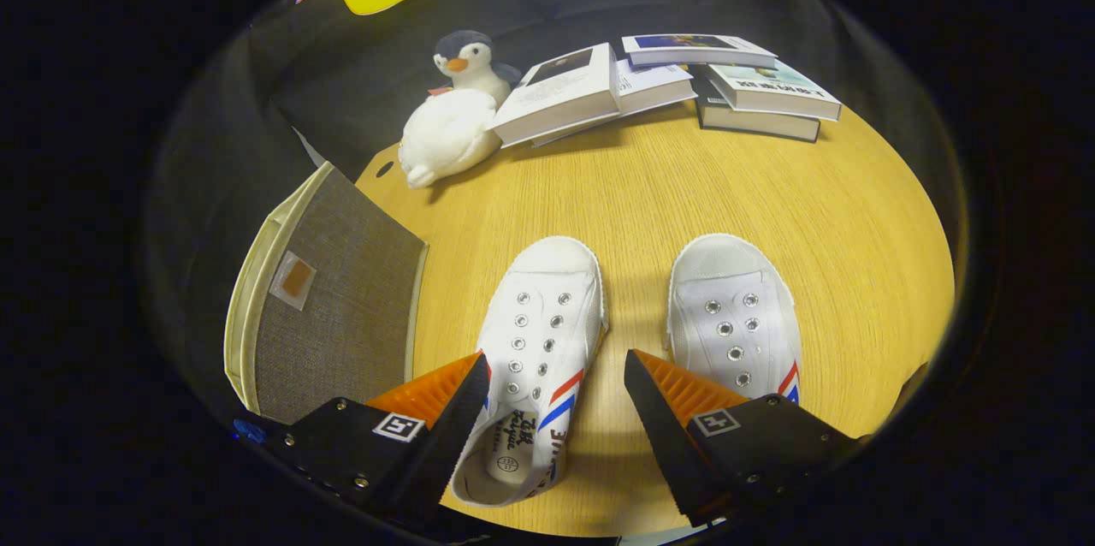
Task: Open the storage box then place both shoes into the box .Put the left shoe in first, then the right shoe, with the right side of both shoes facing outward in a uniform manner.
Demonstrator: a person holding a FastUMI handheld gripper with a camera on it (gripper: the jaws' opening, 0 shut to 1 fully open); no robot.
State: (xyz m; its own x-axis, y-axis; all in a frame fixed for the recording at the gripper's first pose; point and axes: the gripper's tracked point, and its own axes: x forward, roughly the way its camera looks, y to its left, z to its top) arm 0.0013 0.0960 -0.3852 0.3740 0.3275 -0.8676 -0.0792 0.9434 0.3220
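box [338, 306] at the left looks closed and both shoes sit on the table [684, 186], so nothing looks done; gripper [556, 375] is released, hovering over the left shoe [539, 332], right shoe [736, 315] beside.

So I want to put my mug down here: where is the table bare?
Bare wood lies between the shoes and the books, and right of the right shoe. Crowded: the far edge with books and penguin, the box beside the left shoe. The open tool straddles the left shoe's heel.

White shoes [541, 332] with red-blue stripes, grey-beige storage box [334, 306]; yellow wood-grain table [684, 186]
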